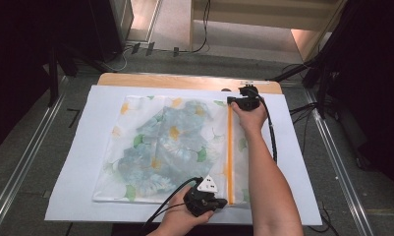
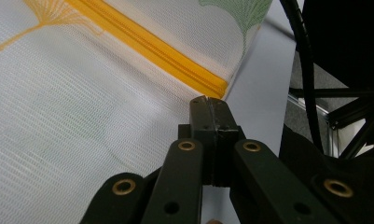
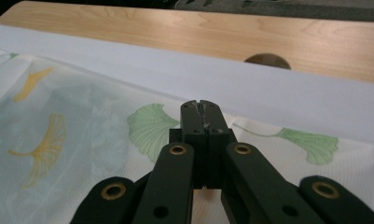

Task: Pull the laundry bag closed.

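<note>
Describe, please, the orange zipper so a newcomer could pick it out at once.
On the white sheet lies a mesh bag printed with leaves. The orange zipper runs along its right side, the one solid bright stripe among scattered prints.

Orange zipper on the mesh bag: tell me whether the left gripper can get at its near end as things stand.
Probably yes. The left gripper sits shut right beside the near end of the orange zipper, on the mesh bag, with nothing between them. The right gripper is at the far end, out of the way.
</note>
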Motion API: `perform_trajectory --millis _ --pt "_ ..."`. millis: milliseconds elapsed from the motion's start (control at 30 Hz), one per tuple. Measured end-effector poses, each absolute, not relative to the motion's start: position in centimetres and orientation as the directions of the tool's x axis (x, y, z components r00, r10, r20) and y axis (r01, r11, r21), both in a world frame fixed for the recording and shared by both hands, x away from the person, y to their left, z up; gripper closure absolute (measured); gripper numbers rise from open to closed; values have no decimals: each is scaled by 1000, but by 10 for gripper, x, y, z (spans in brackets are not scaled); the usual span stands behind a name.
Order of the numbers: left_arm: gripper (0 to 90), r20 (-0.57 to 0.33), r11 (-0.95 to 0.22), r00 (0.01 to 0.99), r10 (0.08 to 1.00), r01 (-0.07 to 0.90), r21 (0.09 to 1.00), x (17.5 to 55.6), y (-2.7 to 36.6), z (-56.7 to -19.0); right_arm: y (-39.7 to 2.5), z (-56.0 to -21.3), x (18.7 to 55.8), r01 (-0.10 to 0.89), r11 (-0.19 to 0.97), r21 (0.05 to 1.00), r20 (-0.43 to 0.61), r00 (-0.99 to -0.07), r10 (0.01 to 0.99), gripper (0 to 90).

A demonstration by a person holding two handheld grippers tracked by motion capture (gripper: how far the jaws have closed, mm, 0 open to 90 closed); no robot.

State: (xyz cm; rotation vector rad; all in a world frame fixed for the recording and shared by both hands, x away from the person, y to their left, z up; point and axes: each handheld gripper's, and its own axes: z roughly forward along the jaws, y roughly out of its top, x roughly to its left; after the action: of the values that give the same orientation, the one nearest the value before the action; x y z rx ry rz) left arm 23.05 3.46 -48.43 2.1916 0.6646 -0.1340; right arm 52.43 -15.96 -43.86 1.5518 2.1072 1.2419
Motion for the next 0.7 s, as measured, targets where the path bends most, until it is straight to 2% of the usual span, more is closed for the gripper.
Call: perform_trajectory --millis 700 --pt "900 -311 -525 853 419 507 683 231 35 -484 -158 -439 546 672 54 738 280 -379 882 900"
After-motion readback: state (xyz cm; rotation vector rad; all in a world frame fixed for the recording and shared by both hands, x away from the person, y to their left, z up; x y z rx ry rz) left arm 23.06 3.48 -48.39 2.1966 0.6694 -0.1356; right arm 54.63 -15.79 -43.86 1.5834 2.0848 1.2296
